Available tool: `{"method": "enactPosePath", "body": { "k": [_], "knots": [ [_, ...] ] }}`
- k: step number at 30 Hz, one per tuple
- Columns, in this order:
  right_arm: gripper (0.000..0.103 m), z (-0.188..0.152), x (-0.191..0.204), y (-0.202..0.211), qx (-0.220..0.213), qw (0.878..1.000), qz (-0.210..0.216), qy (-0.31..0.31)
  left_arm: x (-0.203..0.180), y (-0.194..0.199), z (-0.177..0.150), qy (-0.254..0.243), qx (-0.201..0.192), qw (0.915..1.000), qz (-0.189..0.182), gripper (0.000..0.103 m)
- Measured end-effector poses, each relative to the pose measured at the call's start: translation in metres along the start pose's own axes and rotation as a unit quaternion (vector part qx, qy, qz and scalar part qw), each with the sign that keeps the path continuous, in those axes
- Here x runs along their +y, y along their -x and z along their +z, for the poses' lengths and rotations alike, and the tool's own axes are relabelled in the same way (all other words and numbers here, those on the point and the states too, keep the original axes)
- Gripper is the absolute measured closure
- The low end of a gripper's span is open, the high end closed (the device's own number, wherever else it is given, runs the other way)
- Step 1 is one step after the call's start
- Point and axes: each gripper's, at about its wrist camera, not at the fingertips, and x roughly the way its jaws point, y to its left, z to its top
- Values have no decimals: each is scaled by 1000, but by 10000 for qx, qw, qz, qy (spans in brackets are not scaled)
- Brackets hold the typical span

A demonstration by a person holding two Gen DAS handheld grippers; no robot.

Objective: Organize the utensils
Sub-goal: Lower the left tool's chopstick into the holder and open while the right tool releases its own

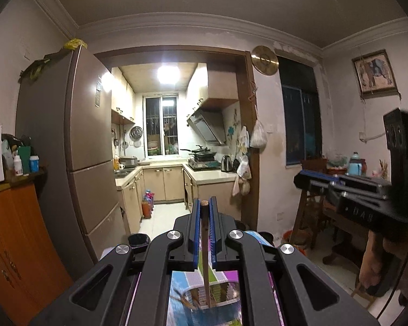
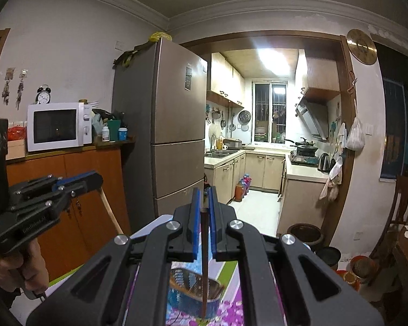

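My left gripper (image 1: 204,203) is shut on a light wooden chopstick (image 1: 204,244) that hangs straight down from its blue pads. The chopstick's lower end is over a round metal mesh holder (image 1: 223,293) on a colourful tablecloth (image 1: 182,285). My right gripper (image 2: 204,193) is shut on a dark brown chopstick (image 2: 204,258), also hanging down over the holder (image 2: 187,285). Both grippers are raised and point level toward the kitchen. Each shows in the other's view: the right gripper (image 1: 299,180) at the right edge, the left gripper (image 2: 99,180) at the left with its pale chopstick (image 2: 110,212).
A tall fridge (image 2: 174,125) stands ahead beside the kitchen doorway (image 2: 266,212). An orange cabinet (image 2: 68,190) with a microwave (image 2: 57,126) is on the left. A wooden table (image 1: 340,217) and a chair (image 2: 405,203) stand on the right. A hand (image 2: 2,269) holds the left gripper's handle.
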Motion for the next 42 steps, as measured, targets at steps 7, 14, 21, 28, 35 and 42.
{"method": "enactPosePath", "body": {
  "k": [7,14,21,28,35,42],
  "knots": [
    [99,8,-9,-40,-22,10000,9,-70,7,-44,10,-10,75,10000,58,96],
    [99,-5,-17,-76,49,9997,76,-210,15,-78,-8,9,260,9996,49,96],
    [99,-29,-17,-101,278,9991,119,-282,27,-101,-31,72,474,9989,17,96],
    [99,-49,-17,-119,478,9981,136,-372,32,-117,-48,109,640,9979,-40,96],
    [99,-63,-19,-129,657,9969,120,-420,36,-135,-66,138,841,9963,-59,96],
    [98,-73,-22,-138,861,9952,135,-453,42,-151,-78,216,1029,9944,-81,96]
  ]
}}
